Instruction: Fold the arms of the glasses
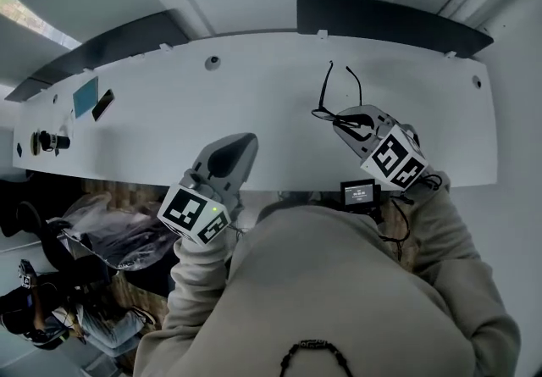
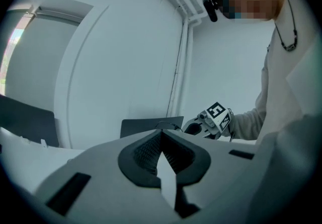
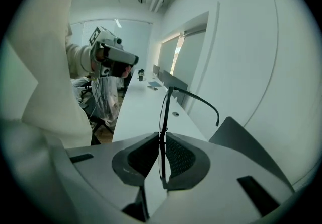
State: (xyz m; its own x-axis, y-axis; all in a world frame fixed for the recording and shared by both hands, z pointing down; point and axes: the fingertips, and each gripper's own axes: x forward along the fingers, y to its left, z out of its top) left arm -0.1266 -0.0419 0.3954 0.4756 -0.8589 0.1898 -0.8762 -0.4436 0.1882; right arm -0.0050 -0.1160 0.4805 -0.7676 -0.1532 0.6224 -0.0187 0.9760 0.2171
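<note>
Glasses held up, arms unfolded.
Your right gripper was clamped on the glasses' frame above the desk; your left gripper was fully closed with nothing in it.

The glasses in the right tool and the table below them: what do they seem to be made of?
Glasses: probably thin metal or plastic, dark; frame and arms look wire-slim. Table: probably laminate, matte white; smooth, even, without grain.
</note>
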